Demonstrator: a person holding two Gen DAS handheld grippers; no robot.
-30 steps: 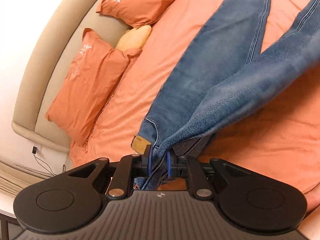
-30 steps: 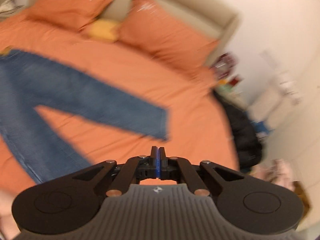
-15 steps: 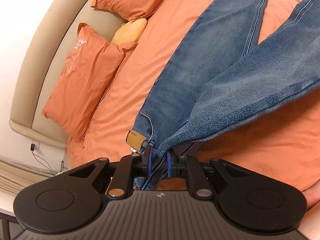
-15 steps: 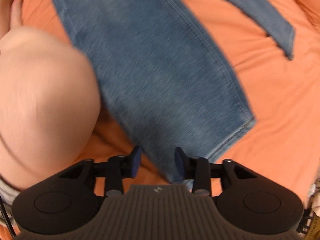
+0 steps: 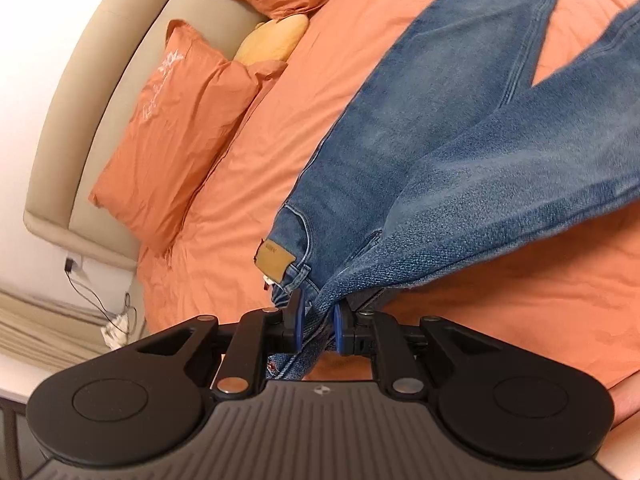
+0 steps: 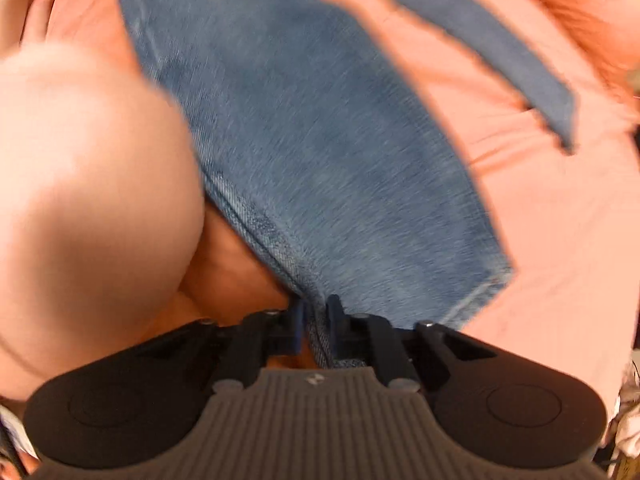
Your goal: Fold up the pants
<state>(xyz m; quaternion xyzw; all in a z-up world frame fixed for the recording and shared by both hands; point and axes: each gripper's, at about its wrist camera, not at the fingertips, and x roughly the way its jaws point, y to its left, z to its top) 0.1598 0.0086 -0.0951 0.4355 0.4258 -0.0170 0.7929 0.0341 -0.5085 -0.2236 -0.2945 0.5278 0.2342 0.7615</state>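
Right wrist view is smearing with motion blur, so edges are hard to read. A big pale rounded shape (image 6: 84, 208) is filling its left side, too blurred to identify. The hem corner of the jeans (image 6: 320, 152) is running down between the fingers of the right gripper (image 6: 314, 326); jaws are sitting narrow with denim between the blue pads, looks like a pinch, though the blur is hiding the actual contact.

Left wrist view is sharp. The left gripper (image 5: 318, 326) is clamping a bunched waistband fold of the jeans (image 5: 460, 168), jaws narrow around the fabric. The gripper body is hiding the cloth below the pads. Both legs are getting cut off at the top and right frame edges.

Counts: one pair of jeans, two legs, spreading in a V across the orange bedsheet (image 5: 280, 140); one tan leather patch (image 5: 275, 260) at the waistband; two orange pillows (image 5: 180, 128) against the beige headboard (image 5: 100, 92); one yellow cushion (image 5: 272, 40) between them, mostly tucked behind.
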